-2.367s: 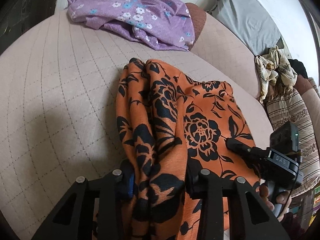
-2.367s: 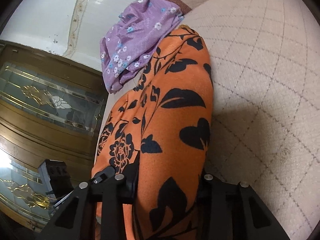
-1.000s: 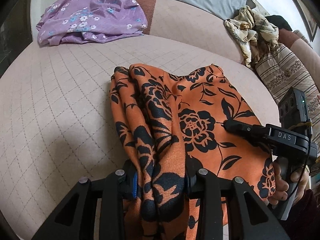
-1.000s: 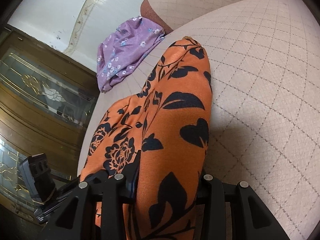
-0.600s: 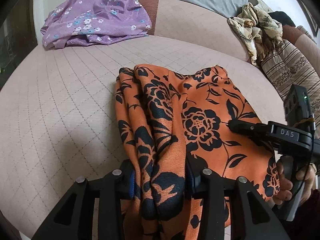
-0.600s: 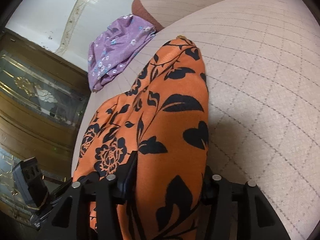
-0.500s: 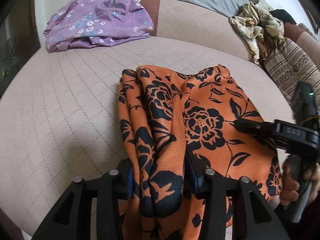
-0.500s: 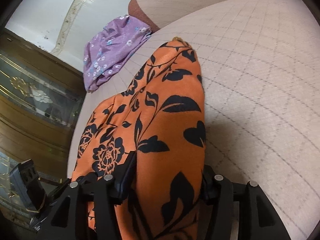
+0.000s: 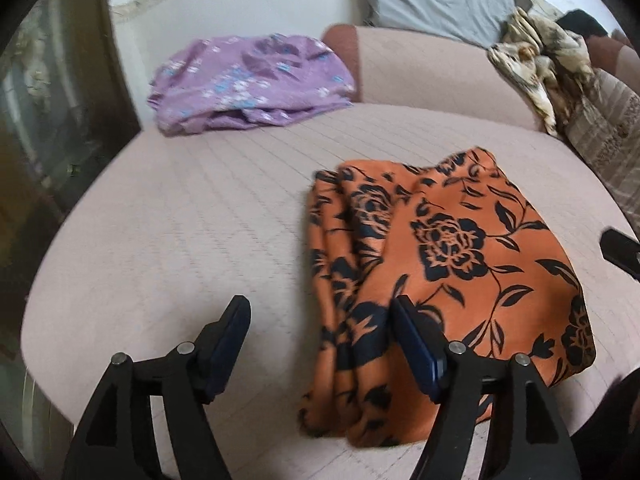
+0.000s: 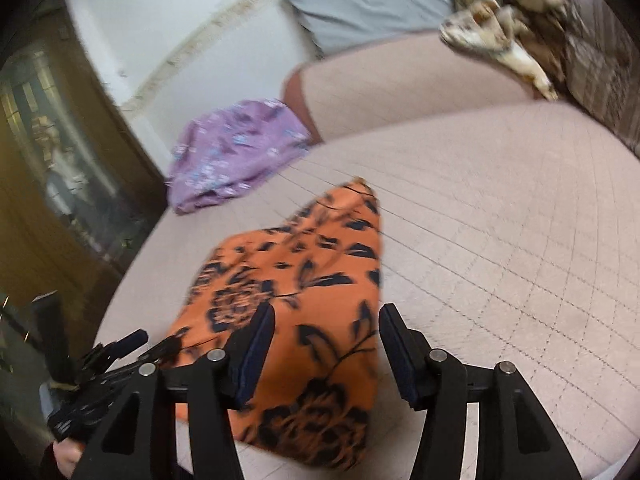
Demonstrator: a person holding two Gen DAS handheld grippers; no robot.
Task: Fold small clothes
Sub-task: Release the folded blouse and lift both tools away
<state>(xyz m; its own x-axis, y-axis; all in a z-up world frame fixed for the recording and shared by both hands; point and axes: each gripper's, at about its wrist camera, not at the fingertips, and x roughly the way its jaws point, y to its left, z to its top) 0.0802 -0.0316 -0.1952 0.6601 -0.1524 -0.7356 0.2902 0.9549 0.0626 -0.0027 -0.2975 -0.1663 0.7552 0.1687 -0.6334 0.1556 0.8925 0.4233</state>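
— Judging by its drape, the orange floral garment (image 9: 452, 264) is light, soft and limp, probably a little slick; it lies folded on the sofa seat (image 9: 180, 240), with its bunched pleated edge just ahead of the left tongs (image 9: 320, 330) and its flat panel under and ahead of the right tongs (image 10: 326, 338).

— Where does one take hold?

— Best at a corner or along the layered near edge, pinching every ply at once, since a single layer would likely slide free and spoil the fold.

— And the tongs at present?

— Both stand off the cloth. The left pair is spreading apart, its right finger beside the pleats and no fabric pressed between the pads. The right pair is narrowing slightly above the panel, gripping nothing.

— What differs from a second ago?

— Then each pair clamped a gathered band of the orange cloth. Both have let go and pulled back and upward, so the garment rests by itself, while the purple floral garment (image 9: 252, 84) stays far ahead, beyond the left tongs.
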